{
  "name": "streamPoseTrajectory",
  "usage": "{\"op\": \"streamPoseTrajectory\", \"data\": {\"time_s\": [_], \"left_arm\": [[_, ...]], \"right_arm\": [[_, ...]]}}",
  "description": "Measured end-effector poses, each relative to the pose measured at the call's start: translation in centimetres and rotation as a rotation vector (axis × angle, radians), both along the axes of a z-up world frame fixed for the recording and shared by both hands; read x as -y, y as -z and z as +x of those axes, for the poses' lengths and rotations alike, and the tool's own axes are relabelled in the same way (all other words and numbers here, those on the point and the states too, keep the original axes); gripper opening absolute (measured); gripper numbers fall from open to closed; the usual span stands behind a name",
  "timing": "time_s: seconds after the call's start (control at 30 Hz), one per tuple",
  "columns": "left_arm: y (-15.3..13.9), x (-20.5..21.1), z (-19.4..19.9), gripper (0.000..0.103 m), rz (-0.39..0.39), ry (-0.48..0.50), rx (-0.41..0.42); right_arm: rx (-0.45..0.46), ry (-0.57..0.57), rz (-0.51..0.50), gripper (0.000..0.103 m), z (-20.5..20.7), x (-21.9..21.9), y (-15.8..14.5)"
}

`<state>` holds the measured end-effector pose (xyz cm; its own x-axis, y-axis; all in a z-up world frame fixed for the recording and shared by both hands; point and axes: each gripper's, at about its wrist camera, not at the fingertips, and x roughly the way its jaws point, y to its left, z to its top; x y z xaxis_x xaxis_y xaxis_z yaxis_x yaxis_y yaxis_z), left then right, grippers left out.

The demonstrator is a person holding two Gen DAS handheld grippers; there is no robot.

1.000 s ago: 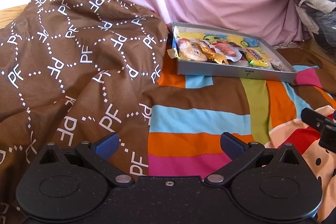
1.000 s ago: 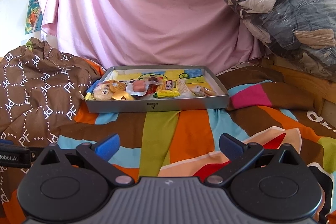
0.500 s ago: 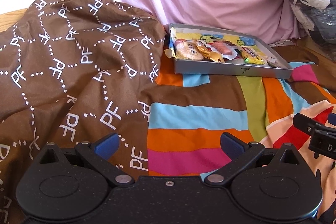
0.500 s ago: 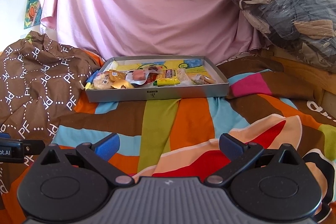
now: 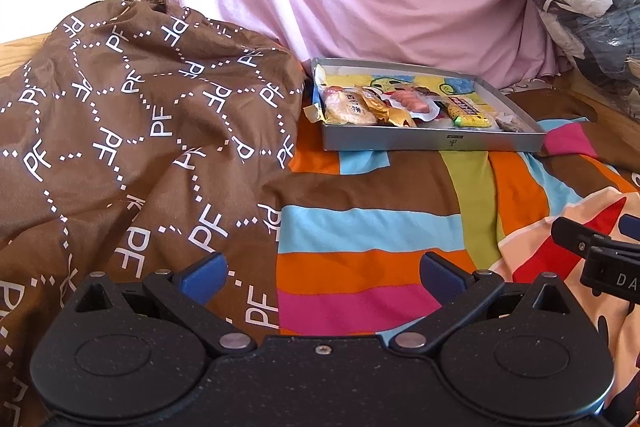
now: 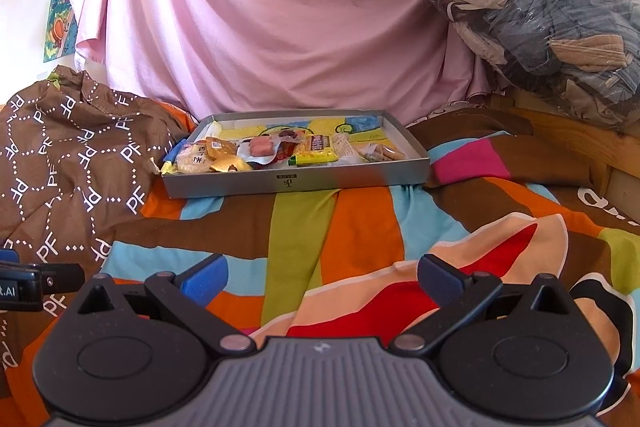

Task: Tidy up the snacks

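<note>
The shallow grey rectangular tray (image 6: 294, 181) of snacks sits on the striped multicolour bedspread (image 6: 360, 223), well ahead of both tongs & apart from them. From the right wrist view it lies straight ahead, slightly left of centre; from the left wrist view it's ahead & off to the right (image 5: 432, 143).

Inside the tray, all along its near side: a round pale rice cracker in clear wrap (image 6: 194, 159) at the left end, a gold-foil packet (image 6: 230, 165) touching it, a pink sausage-like snack in white-edged wrap (image 6: 262, 147) mid-tray, a yellow-green wrapped bar (image 6: 316, 151) just right of that, & small pale biscuit sticks (image 6: 382, 151) near the right end. One yellow wrapper corner hangs over the tray's left wall.

Left tongs (image 5: 322, 273): blue-tipped fingers spread wide, nothing between them, held low over the bedspread where it meets the brown cloth w/ white "PF" lettering (image 5: 132, 131), pointing fwd, roughly level. Right tongs (image 6: 322, 277): also spread wide & empty, low over the bedspread, aimed at the tray. Each shows at the edge of the other's view, so the two sit side by side, near each other but not touching.

Behind the tray hangs a pink draped sheet (image 6: 260, 19); a clear plastic bag stuffed w/ clothes (image 6: 540, 7) sits on the wooden bed frame at right.
</note>
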<state>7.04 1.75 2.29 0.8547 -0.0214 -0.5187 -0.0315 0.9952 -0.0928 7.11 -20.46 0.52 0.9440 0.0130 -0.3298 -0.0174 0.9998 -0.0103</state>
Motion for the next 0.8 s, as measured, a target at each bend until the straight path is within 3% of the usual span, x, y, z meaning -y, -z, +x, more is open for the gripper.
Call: {"op": "streamPoseTrajectory", "data": {"time_s": [0.3,0.8], "left_arm": [[-0.1,0.1,-0.7,0.102,0.012,0.015,0.033],[-0.4,0.4,-1.5,0.102,0.030,0.032,0.063]], "right_arm": [[0.053,0.002,-0.001,0.103,-0.7,-0.1,-0.4],[0.047,0.004,-0.008,0.103,-0.9,-0.2,-0.1]]}}
